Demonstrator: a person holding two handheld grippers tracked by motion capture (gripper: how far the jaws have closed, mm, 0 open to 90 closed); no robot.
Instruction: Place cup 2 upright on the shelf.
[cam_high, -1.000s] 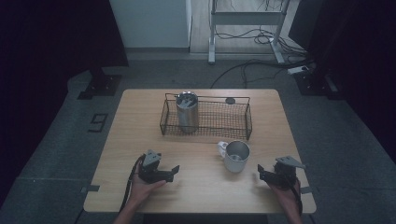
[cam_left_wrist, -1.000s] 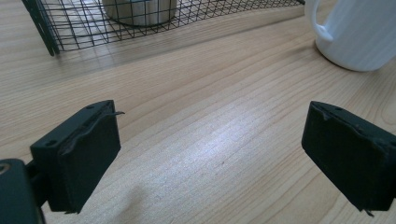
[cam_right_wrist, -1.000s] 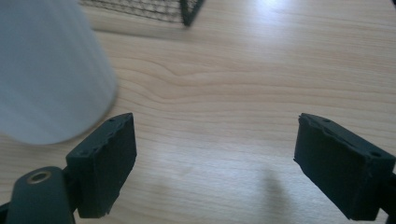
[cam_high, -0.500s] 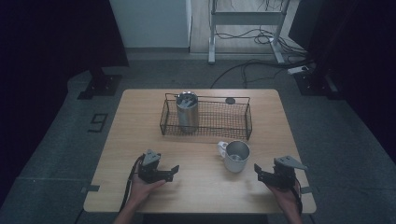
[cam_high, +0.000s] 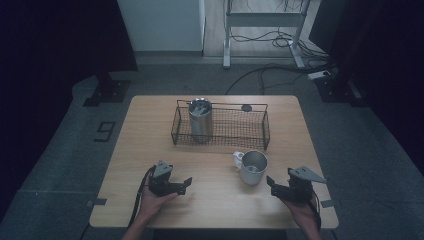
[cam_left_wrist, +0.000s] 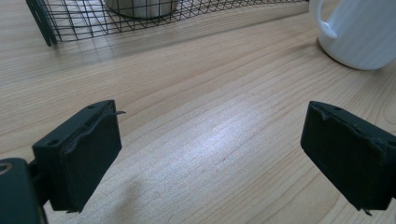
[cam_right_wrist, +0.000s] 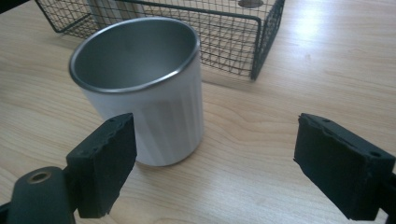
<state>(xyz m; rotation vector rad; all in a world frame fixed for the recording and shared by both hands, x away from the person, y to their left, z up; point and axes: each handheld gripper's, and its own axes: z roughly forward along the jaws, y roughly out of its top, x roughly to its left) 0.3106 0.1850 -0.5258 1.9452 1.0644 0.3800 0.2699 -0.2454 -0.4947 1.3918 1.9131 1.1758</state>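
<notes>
A person stands at the near edge of a pale wooden surface (cam_high: 150, 135), holding a pair of black tongs in each hand. Only the forearms and hands come into the high view from below.

The left tongs (cam_high: 188, 183) lie low near the front left, pointing towards the middle. Their jaws are spread wide with nothing between them but bare wood. The right tongs (cam_high: 270, 182) sit near the front right, pointing left at a white mug (cam_high: 252, 167). Their jaws are spread wide too, and empty.

The mug stands upright on the surface, a little right of centre, just in front of a wire basket (cam_high: 240, 131). Its inside is shiny metal and looks empty. Its handle points left, away from the right tongs. In the right gripper view the mug (cam_right_wrist: 149, 107) sits close ahead, lined up more with the jaw at the left of that view than with the gap; it looks just short of the jaws, not touching.

The basket is long and low, set across the far half. A steel tumbler (cam_high: 200, 120) stands upright at its left end, with something pale inside that I cannot make out. A small dark disc (cam_high: 246, 108) lies just behind the basket.

The work seems barely begun. Nothing is gripped yet; the mug looks like the next thing to be taken, probably bound for the basket.
</notes>
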